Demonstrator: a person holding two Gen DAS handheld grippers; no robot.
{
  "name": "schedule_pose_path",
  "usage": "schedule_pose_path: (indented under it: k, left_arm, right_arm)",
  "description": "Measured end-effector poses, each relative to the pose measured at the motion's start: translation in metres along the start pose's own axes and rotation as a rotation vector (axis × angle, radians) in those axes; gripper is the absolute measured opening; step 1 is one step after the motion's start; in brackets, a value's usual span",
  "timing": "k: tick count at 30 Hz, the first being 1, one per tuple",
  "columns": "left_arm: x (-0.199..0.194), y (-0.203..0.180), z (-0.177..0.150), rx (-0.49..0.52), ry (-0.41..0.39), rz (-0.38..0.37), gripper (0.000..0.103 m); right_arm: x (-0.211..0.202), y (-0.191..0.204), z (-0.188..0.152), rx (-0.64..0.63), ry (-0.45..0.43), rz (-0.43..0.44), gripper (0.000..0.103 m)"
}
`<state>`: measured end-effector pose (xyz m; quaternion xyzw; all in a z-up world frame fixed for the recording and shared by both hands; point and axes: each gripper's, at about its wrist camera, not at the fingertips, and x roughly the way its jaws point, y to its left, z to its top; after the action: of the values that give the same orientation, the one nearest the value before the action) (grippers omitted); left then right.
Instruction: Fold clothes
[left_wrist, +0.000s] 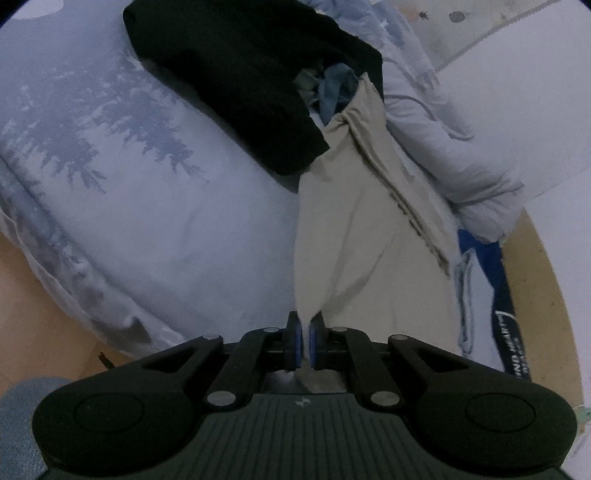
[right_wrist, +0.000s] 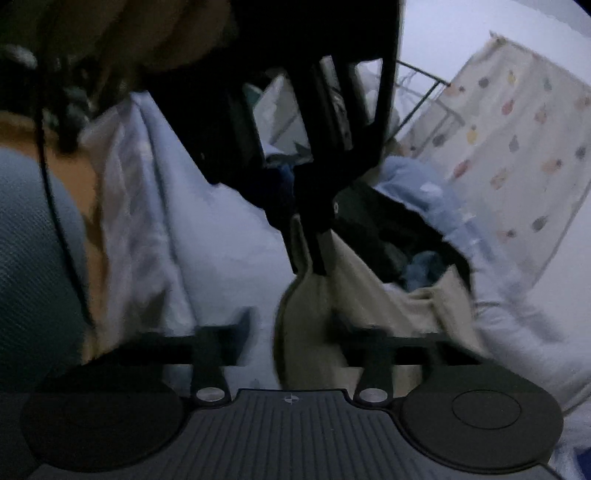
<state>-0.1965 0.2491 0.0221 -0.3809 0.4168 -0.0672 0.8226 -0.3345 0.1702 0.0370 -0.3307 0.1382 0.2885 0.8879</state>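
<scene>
A beige garment (left_wrist: 354, 221) lies stretched over the pale blue bed cover (left_wrist: 147, 203). My left gripper (left_wrist: 306, 343) is shut on the garment's near edge, with cloth pinched between the blue pads. A black garment (left_wrist: 236, 74) lies beyond it, over a heap of blue clothes (left_wrist: 336, 92). In the right wrist view the beige garment (right_wrist: 354, 295) hangs from the left gripper (right_wrist: 314, 258), seen from the front. My right gripper (right_wrist: 295, 332) is open, its fingers wide apart on either side of the beige cloth's lower edge. The view is blurred.
A light blue quilt (left_wrist: 443, 147) is bunched at the right of the bed. A dark blue item with white lettering (left_wrist: 506, 314) hangs at the bed's right edge above the wooden floor (left_wrist: 546, 295). A patterned curtain (right_wrist: 509, 147) and wire rack (right_wrist: 424, 96) stand beyond.
</scene>
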Motion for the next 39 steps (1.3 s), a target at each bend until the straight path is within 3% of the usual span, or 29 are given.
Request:
schedule_pose_path:
  k: [1, 2, 6, 10, 14, 16, 18, 20, 22, 23, 25, 27, 39]
  left_arm:
    - [-0.001, 0.001, 0.000, 0.007, -0.007, -0.006, 0.009]
    - [-0.002, 0.002, -0.001, 0.009, -0.022, -0.014, 0.020]
    - [0.003, 0.010, -0.005, -0.028, -0.035, -0.046, 0.045]
    - [0.015, 0.011, -0.013, -0.053, -0.025, -0.077, 0.050]
    - [0.022, 0.010, -0.016, -0.097, -0.064, -0.101, 0.050]
    - [0.021, 0.009, -0.015, -0.101, -0.082, -0.092, 0.041]
    - [0.020, 0.009, -0.015, -0.105, -0.093, -0.087, 0.016]
    - [0.017, 0.007, -0.014, -0.093, -0.094, -0.083, 0.010]
    - [0.015, 0.003, -0.014, -0.070, -0.098, -0.072, 0.008]
    - [0.013, 0.001, -0.014, -0.064, -0.102, -0.068, 0.008]
    - [0.008, -0.002, -0.012, -0.059, -0.115, -0.073, 0.008]
    - [0.002, -0.006, -0.009, -0.059, -0.128, -0.092, 0.008]
    - [-0.021, -0.029, -0.002, -0.061, -0.155, -0.177, 0.008]
  right_arm:
    - [0.001, -0.001, 0.000, -0.002, 0.007, -0.013, 0.010]
    - [0.002, -0.002, 0.001, -0.004, 0.014, -0.026, 0.008]
    - [-0.007, -0.010, 0.004, 0.027, 0.010, -0.002, 0.006]
    - [-0.010, -0.016, 0.009, 0.050, 0.006, -0.005, 0.006]
    - [-0.009, -0.015, 0.011, 0.050, 0.013, -0.001, 0.006]
    - [-0.010, -0.014, 0.010, 0.054, 0.017, 0.002, 0.006]
    - [-0.012, -0.013, 0.009, 0.060, 0.018, 0.002, 0.006]
    - [-0.012, -0.014, 0.010, 0.063, 0.020, -0.001, 0.007]
    - [-0.014, -0.017, 0.010, 0.075, 0.019, -0.014, 0.008]
    - [-0.016, -0.019, 0.009, 0.085, 0.018, -0.019, 0.014]
    - [-0.020, -0.023, 0.007, 0.103, 0.018, -0.034, 0.028]
    - [-0.022, -0.023, 0.003, 0.108, 0.026, -0.051, 0.052]
    - [0.007, -0.025, -0.010, 0.078, 0.078, -0.185, 0.059]
